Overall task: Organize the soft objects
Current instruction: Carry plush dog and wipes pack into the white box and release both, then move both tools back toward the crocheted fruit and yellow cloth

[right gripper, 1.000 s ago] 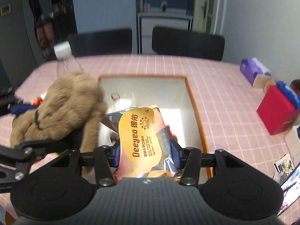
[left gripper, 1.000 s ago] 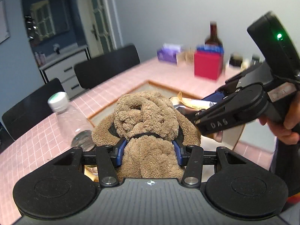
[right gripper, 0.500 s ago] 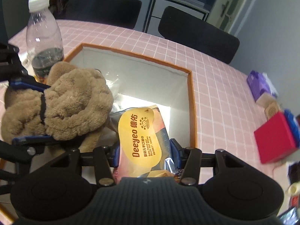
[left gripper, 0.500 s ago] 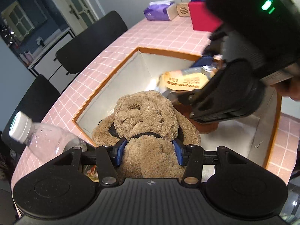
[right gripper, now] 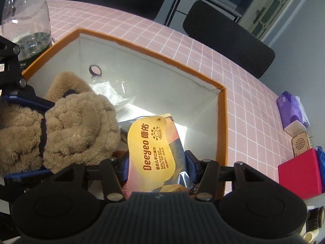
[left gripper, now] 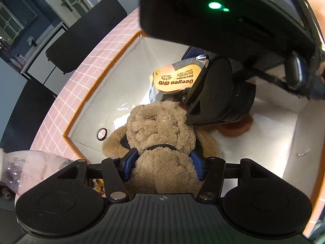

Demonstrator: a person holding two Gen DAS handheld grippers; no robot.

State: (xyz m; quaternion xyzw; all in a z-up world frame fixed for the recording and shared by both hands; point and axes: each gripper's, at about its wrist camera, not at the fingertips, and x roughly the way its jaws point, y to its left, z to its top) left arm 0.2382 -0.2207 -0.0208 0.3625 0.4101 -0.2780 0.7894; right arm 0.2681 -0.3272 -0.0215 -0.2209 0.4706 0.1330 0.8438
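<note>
A tan plush dog [left gripper: 162, 134] sits between the blue pads of my left gripper [left gripper: 165, 160], low inside the white, orange-rimmed box [left gripper: 97, 77]. The jaws are opening, with the pads still against its neck. In the right wrist view the plush dog [right gripper: 77, 126] lies at the left, flanked by the left gripper's blue fingers [right gripper: 26, 101]. My right gripper [right gripper: 157, 162] is shut on a pack of wet wipes [right gripper: 151, 148] with a yellow label, held over the box [right gripper: 221, 122]. The wet wipes [left gripper: 174, 80] also show beyond the dog.
Clear plastic wrap [right gripper: 109, 91] and a reddish-brown soft thing [left gripper: 233, 128] lie in the box. A water bottle [right gripper: 26, 24] stands by its left corner. A red box [right gripper: 298, 172], purple tissue pack [right gripper: 292, 109] and black chairs [right gripper: 227, 38] are on the right.
Both grippers tipped downward and sank toward the box, carrying the dog and the wipes into its opening. The left pads stand slightly wider apart.
</note>
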